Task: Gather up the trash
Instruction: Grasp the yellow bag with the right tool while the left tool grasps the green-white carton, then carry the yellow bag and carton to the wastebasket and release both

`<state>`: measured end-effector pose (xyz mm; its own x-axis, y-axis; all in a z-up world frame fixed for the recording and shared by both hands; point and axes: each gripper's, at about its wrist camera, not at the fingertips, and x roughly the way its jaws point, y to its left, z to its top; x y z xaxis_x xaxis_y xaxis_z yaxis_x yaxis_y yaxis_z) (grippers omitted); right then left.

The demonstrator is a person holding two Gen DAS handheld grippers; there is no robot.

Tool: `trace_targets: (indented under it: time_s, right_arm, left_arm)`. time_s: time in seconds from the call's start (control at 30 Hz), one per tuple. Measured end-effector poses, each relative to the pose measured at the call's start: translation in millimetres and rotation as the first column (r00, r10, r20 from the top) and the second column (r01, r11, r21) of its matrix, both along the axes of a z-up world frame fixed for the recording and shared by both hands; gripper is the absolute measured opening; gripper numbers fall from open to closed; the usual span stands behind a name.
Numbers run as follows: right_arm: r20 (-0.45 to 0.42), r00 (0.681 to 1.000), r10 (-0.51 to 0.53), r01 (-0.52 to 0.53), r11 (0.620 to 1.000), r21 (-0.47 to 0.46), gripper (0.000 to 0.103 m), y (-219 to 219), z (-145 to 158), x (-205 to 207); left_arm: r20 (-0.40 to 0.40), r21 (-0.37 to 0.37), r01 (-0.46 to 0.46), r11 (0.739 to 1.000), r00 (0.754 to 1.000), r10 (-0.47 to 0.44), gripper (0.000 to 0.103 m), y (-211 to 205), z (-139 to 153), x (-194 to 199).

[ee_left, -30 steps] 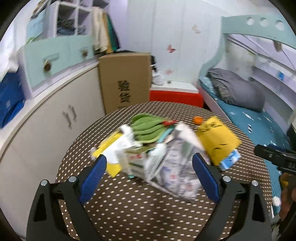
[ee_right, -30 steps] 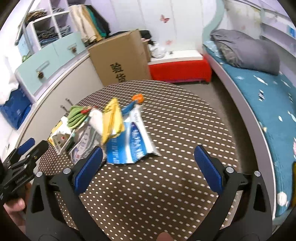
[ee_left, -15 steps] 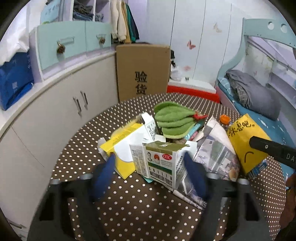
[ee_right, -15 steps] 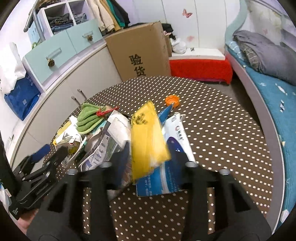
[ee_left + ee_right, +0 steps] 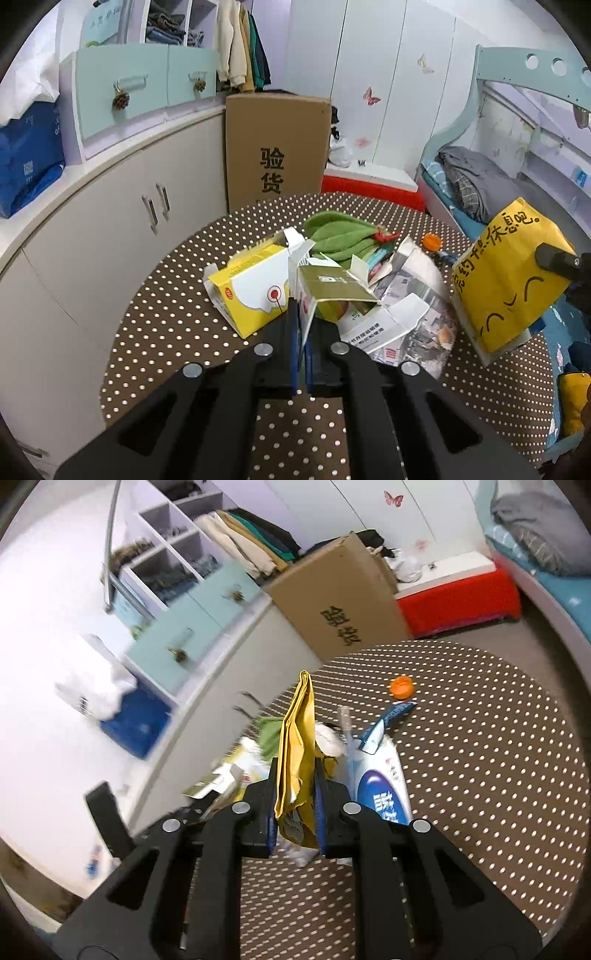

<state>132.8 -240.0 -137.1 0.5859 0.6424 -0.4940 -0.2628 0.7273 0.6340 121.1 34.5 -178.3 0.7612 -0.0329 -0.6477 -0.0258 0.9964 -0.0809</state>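
A pile of trash lies on a round brown dotted table (image 5: 177, 325). My left gripper (image 5: 303, 325) is shut on the flap of an opened green-and-white medicine box (image 5: 332, 291). A yellow-and-white box (image 5: 251, 291) lies just left of it. My right gripper (image 5: 295, 794) is shut on a folded yellow paper bag (image 5: 297, 746), held upright above the table; the same bag shows at the right of the left wrist view (image 5: 506, 277). A green cloth (image 5: 340, 236), printed wrappers (image 5: 413, 295), a blue-and-white packet (image 5: 380, 794) and an orange cap (image 5: 402, 686) lie on the table.
A tall cardboard box (image 5: 277, 147) stands behind the table. White cabinets (image 5: 110, 229) run along the left. A red-and-white bench (image 5: 369, 181) and a bed (image 5: 472, 184) are at the back right.
Both grippers have gone from open to shut. The left one closed on the medicine box flap. The right one closed on the yellow bag and lifted it upright.
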Motion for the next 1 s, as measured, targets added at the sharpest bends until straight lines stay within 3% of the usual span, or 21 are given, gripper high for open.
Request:
trace_targets:
  time_s: [0.13,0.5,0.77,1.0]
  right_arm:
    - [0.018,0.999,0.027,-0.028,0.999,0.043,0.016,-2.7,10.4,-8.6]
    - [0.090,0.996,0.028,-0.027,1.000,-0.012,0.016,4.5,34.5,-17.9]
    - [0.141,0.984,-0.110,0.113,0.994,-0.015,0.016,-60.6,52.5,-33.6]
    - [0.113,0.953,-0.280,0.281,0.960,0.000,0.016,-149.3,41.0,-44.6]
  left_arm:
    - [0.028,-0.009,0.002,1.000,1.000,-0.001,0.003,2.2,13.2,-9.8]
    - [0.101,-0.065,0.080,0.995,0.992,-0.073,0.003,-17.1,51.5,-18.2]
    - [0.135,-0.123,0.235,0.964,0.967,-0.218,0.003,-73.2,76.1,-1.2]
    - [0.125,-0.142,0.408,0.902,0.911,-0.393,0.003,-167.6,81.9,15.1]
